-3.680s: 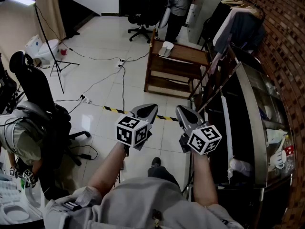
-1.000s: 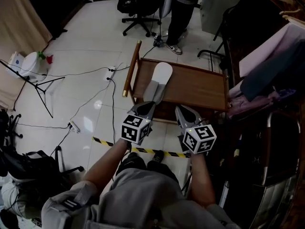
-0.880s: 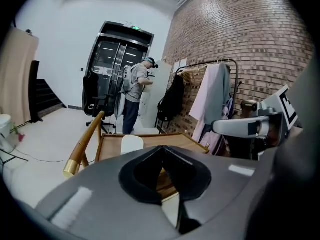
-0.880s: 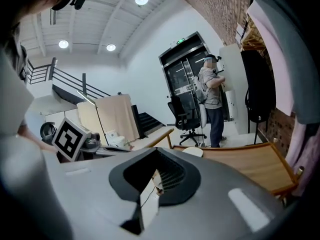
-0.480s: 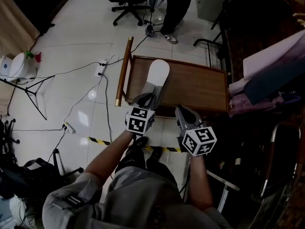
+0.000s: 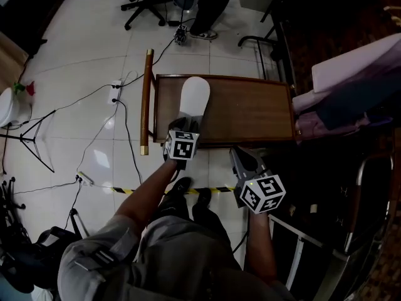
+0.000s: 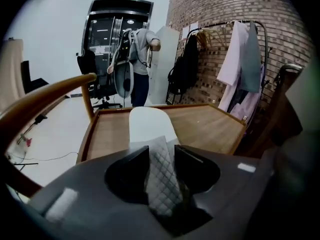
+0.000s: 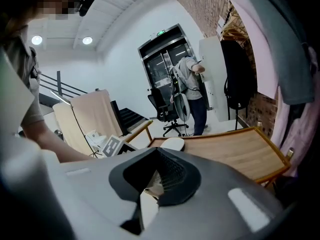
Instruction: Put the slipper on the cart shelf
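Slipper (image 6: 194,98) now over cart shelf (image 6: 250,113), left gripper (image 6: 183,126) fingers (image 7: 131,170) pinching its upper

Slipper (image 6: 193,98) on cart shelf (image 6: 250,115); left gripper (image 6: 181,126) at its near end; right gripper (image 6: 240,157) beside shelf edge.

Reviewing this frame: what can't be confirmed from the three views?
- Whether the slipper sole touches the cart shelf: in the head view the left gripper covers the heel, and in the left gripper view the gripper's own body hides the underside.
- Anything below the cart shelf: hidden by its board in the head view.
- Standing person: cut off by the head view's top edge.
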{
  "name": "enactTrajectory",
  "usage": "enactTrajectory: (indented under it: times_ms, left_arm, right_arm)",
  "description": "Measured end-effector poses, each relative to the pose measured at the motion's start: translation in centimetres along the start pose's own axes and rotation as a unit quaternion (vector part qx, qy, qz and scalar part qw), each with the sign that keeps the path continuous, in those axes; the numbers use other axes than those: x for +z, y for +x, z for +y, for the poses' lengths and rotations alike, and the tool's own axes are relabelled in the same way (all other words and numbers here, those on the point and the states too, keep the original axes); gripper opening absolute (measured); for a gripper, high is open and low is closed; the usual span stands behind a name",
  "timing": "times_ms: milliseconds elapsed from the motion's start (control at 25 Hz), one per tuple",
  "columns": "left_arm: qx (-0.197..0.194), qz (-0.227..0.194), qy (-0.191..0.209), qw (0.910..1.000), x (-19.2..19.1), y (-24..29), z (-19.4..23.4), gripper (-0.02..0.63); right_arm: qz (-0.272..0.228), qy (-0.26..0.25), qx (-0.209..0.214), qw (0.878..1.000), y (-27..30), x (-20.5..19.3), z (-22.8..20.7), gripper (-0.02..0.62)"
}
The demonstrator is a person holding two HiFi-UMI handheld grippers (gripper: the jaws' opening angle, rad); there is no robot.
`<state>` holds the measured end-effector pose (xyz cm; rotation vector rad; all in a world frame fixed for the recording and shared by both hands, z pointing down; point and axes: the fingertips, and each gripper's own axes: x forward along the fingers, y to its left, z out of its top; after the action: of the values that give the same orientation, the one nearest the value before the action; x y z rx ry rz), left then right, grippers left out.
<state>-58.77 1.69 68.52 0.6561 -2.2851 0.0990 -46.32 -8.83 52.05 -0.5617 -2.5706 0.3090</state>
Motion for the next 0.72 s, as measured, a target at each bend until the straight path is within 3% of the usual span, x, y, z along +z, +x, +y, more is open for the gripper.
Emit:
enactTrajectory:
  times_ms: [80,200,440,720]
  left_arm:
    - [0.005,0.018,0.002,0.9998,-0.4,0.7,0.2,0.159]
    - [0.017,0.033,0.025,0.999,-0.5,0.9,0.3,0.098]
    - [-0.005,0.058,0.05,0.997,-0.5,0.4,0.1,0.051]
    - [-0.102,0.03,0.096,0.9897,1.0,-3.2,-4.7,0.018]
  right_arm:
    - [0.0,0.004,-0.013,1.0,-0.5,0.0,-0.4,-0.002]
    - [-0.004,0.006,-0.034,0.999,-1.2,0.5,-0.9,-0.002]
    - [-0.019,0.018,-0.073,0.997,-3.1,0.7,-1.1,-0.002]
    - [-0.023,0.058,-0.15,0.987,-7.6,-2.9,-1.4,-0.002]
